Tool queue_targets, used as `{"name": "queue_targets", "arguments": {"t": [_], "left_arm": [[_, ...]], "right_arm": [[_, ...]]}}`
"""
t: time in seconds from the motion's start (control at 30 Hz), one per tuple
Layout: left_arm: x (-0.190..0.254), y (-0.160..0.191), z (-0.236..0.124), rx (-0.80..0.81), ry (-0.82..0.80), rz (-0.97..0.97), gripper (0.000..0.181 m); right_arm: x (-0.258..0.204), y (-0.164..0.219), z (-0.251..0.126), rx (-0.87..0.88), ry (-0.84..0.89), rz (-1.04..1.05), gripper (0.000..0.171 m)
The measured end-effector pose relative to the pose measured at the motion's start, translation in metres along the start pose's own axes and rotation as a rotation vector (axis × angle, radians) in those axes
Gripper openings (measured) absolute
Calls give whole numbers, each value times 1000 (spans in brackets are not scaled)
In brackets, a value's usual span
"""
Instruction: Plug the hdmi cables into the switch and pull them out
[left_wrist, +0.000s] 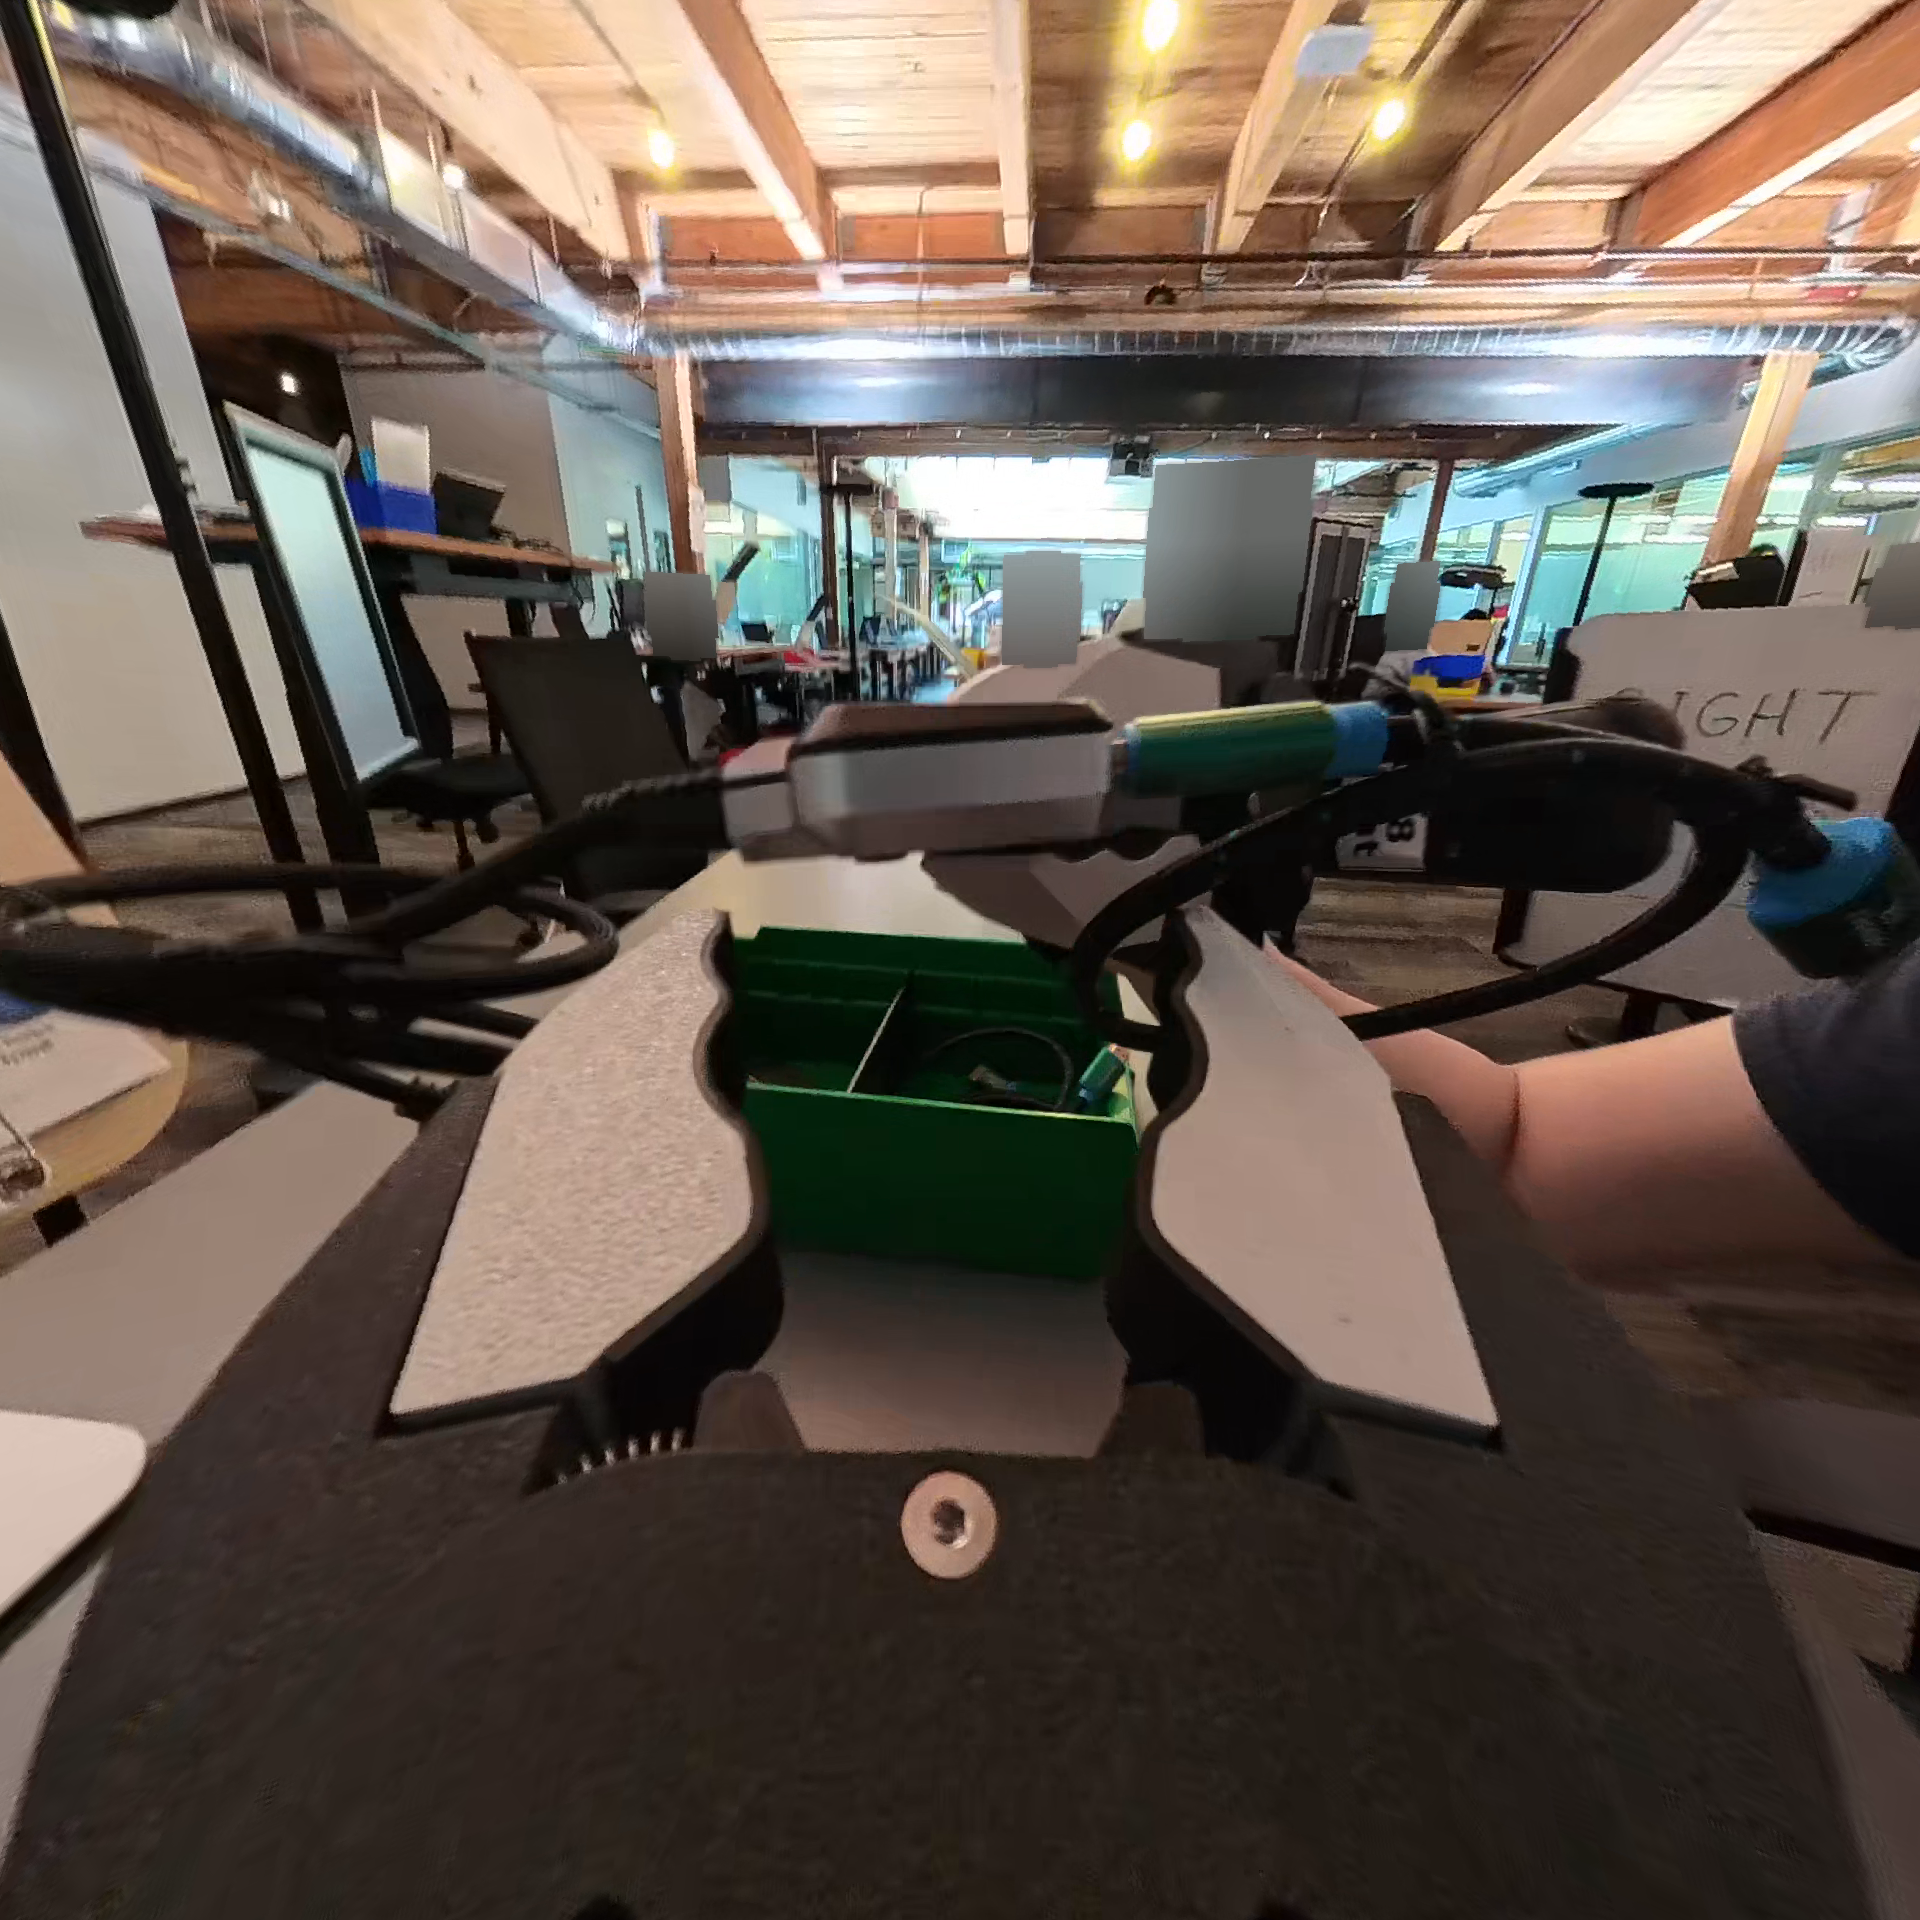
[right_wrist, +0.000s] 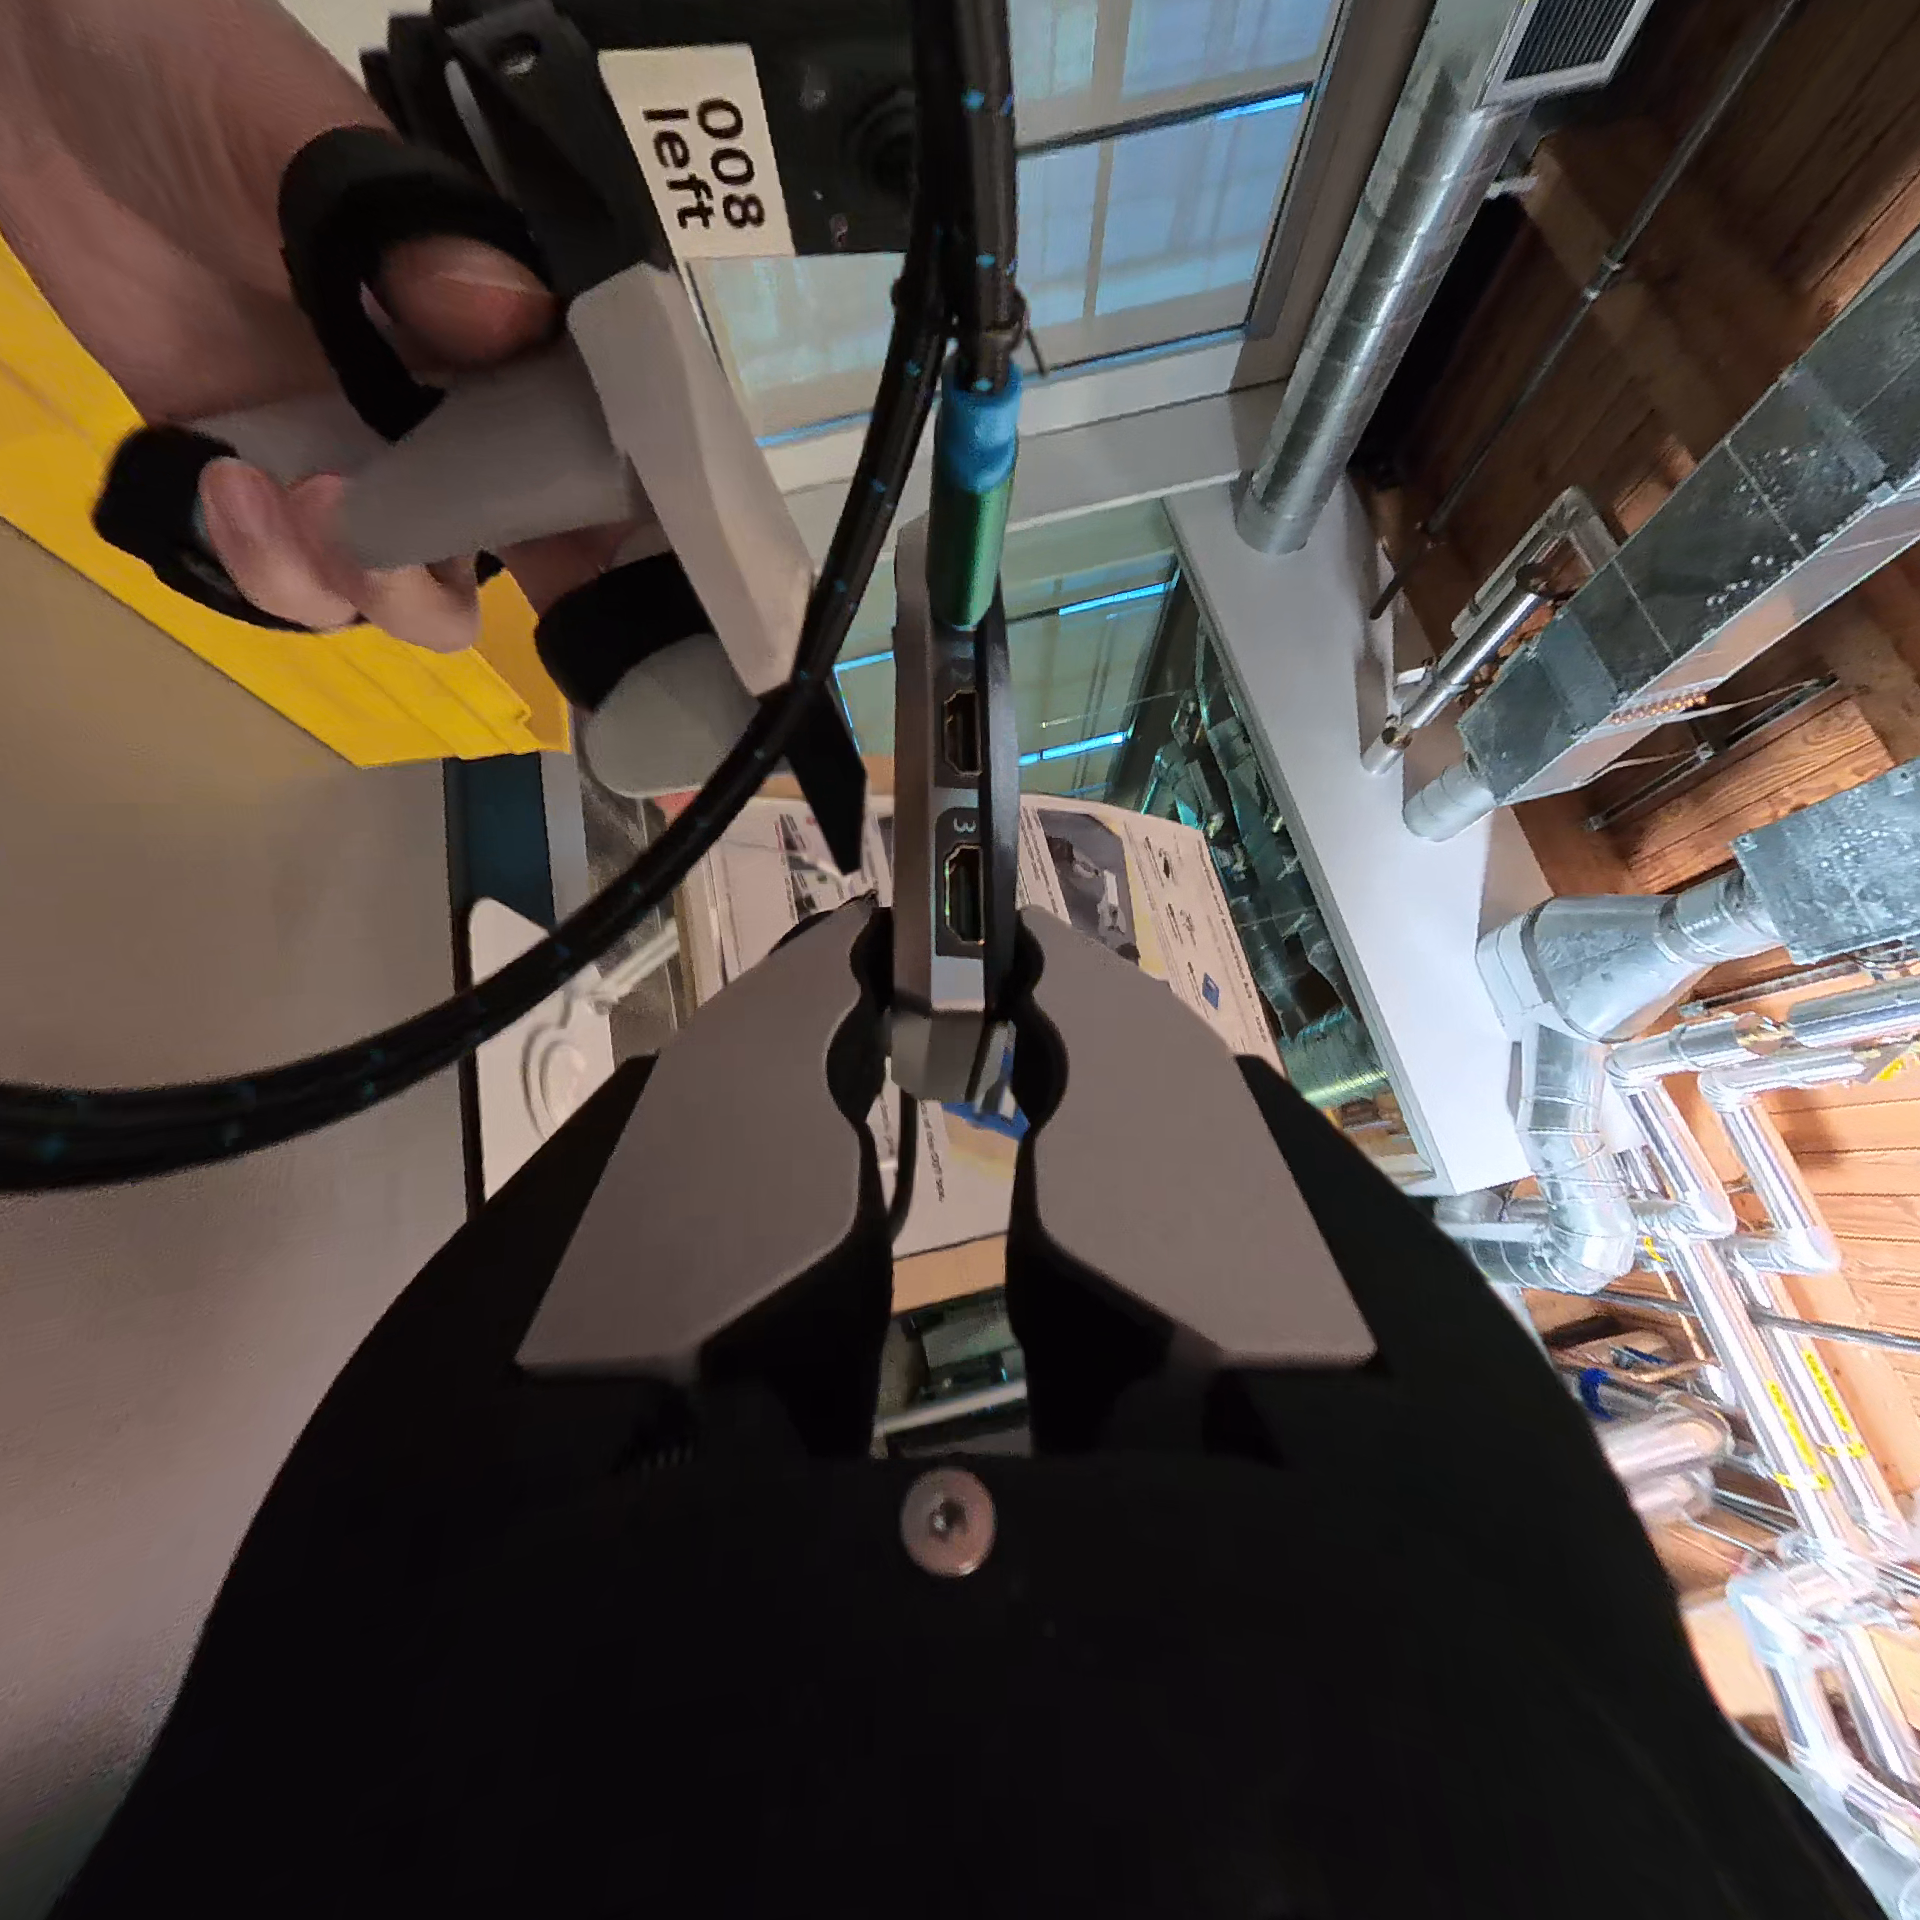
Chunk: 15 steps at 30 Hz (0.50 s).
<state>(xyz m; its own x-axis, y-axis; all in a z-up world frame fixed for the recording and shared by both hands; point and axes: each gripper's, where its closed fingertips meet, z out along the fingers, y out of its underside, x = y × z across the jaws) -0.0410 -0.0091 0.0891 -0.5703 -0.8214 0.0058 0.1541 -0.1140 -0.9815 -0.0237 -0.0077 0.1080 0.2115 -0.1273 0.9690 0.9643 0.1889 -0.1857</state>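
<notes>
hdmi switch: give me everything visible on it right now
The hdmi switch is a slim grey, metal-looking box with a black port face and dark top, held in the air. The right gripper is shut on one end of it. One green-and-blue plug sits in the far port; the two nearer ports are empty. In the left wrist view it lies level above the green bin, with a black cable leaving its opposite end.

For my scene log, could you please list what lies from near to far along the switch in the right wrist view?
Right gripper clamping the switch → two empty ports → green plug → blue collar → black braided cable.
</notes>
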Motion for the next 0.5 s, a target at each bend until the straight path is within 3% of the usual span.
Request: {"name": "queue_targets", "arguments": {"t": [0.2,0.3,0.4,0.5], "left_arm": [[-1,-11,-6,40,-42,86,64],[1,-7,-11,-18,-16,103,53],[-16,-5,-22,-53,-94,86,50],[-21,-12,-18,25,-121,16,57]], "right_arm": [[6,-3,-1,67,23,126,19],[7,-4,-2,85,17,173,19],[13,-5,-5,110,34,205,19],[12,-10,-5,131,31,199,19]]}}
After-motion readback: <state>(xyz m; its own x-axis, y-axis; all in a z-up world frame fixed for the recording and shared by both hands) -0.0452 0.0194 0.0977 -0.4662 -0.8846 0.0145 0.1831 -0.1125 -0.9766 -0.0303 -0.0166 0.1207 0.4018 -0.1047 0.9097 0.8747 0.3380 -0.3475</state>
